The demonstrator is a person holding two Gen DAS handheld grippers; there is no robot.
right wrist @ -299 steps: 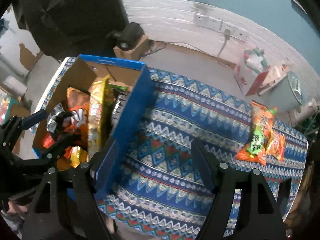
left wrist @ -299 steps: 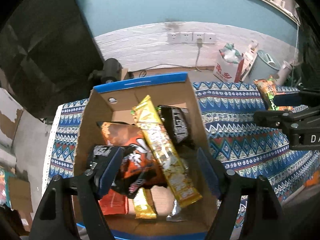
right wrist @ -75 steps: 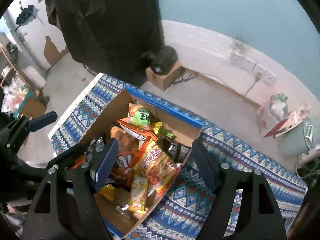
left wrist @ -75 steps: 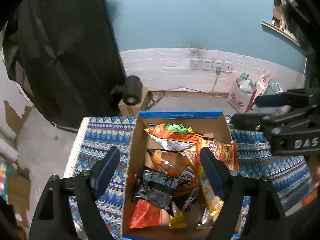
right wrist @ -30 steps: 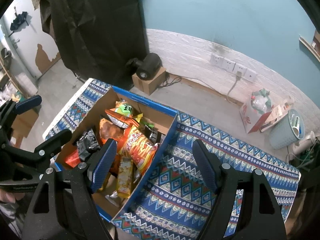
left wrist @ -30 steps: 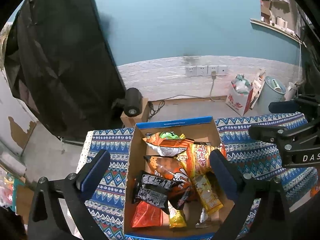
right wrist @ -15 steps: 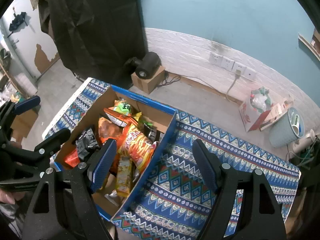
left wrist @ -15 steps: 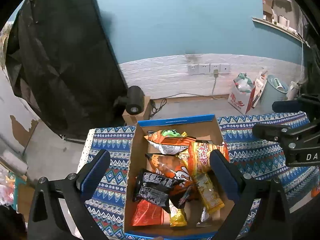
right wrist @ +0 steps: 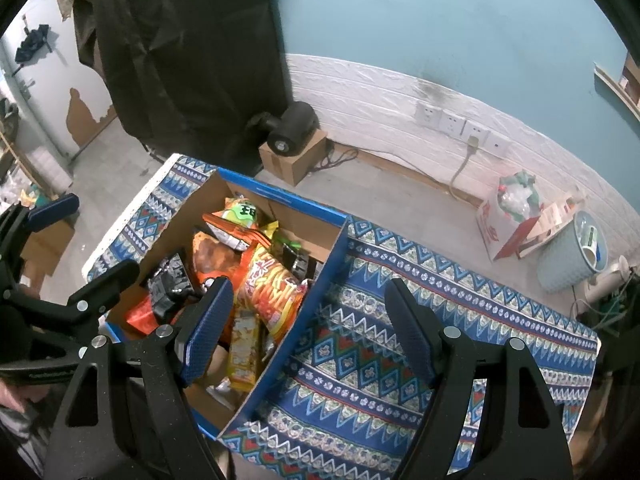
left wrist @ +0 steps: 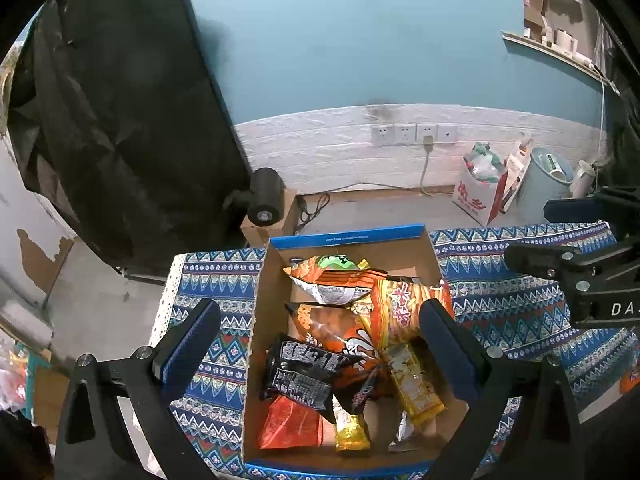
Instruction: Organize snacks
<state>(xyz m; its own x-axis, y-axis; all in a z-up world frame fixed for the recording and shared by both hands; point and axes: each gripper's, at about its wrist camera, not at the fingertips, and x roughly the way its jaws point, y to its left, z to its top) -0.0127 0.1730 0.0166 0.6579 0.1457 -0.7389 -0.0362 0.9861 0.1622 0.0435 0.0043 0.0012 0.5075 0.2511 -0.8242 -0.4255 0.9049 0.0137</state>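
Both the left gripper [left wrist: 318,340] and right gripper [right wrist: 310,330] hang open and empty above the snack-filled box [left wrist: 348,238]; best withdraw clear of its rim.

Around my work surface: a patterned blue tablecloth [right wrist: 400,320]; a black cloth [left wrist: 120,120] hung against the teal wall [left wrist: 360,32]; a black cylindrical device [right wrist: 294,128] on a small cardboard box [right wrist: 292,160]; wall sockets [left wrist: 414,134], one with a cable plugged in; a red-and-white bag [left wrist: 478,188]; a pale blue bin [right wrist: 570,254].
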